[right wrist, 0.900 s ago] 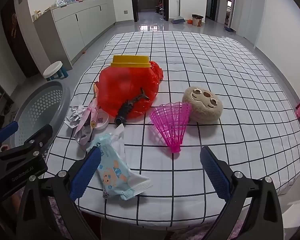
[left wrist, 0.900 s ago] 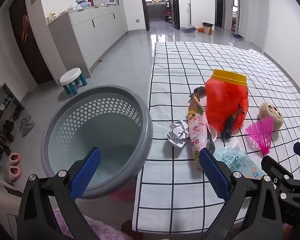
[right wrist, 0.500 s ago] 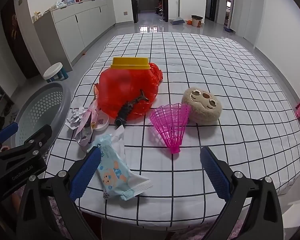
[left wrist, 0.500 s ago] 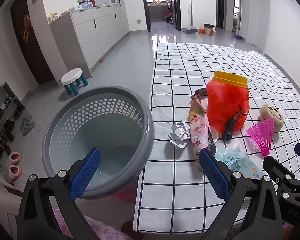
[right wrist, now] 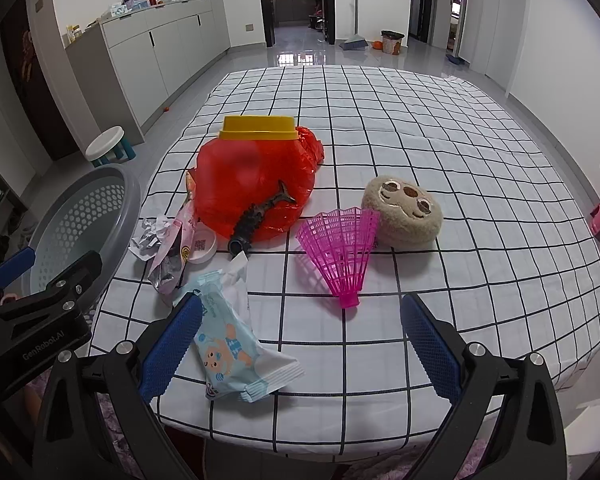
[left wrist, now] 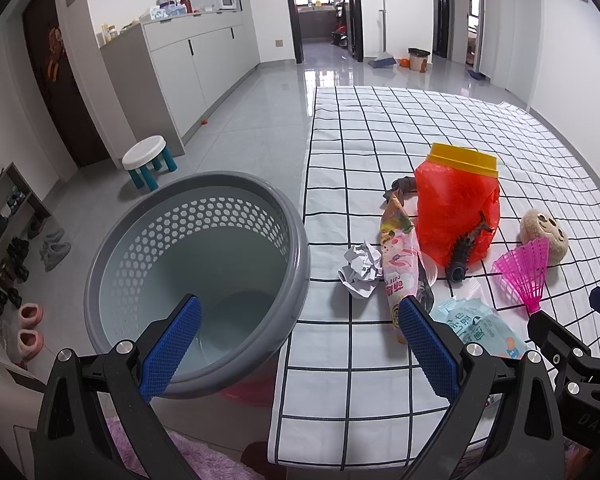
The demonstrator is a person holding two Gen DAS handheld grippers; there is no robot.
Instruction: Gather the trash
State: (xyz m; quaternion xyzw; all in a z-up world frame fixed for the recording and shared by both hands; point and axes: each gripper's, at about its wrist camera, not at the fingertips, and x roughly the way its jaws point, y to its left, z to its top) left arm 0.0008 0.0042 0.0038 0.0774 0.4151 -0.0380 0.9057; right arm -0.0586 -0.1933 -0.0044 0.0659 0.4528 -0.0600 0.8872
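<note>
both views are barely drifting since the earlier frames. left gripper (left wrist: 298, 338) and right gripper (right wrist: 300, 336) are hovering with fingers spread, empty. crumpled paper (left wrist: 362, 268) and snack wrapper (left wrist: 400, 272) are lying on the bench (right wrist: 440, 152) beside the grey basket (left wrist: 300, 248), likely positioned for easy dropping.

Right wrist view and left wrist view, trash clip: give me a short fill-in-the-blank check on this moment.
1. The lid on the red jar is ____ in colour.
2. The pink plastic fan lies right beside the ____ toy, which is beige.
3. Both the left gripper and the right gripper are ____ and hold nothing.
4. The grey basket stands on the ____ side of the checked table.

Missing words: yellow; plush; open; left
</note>
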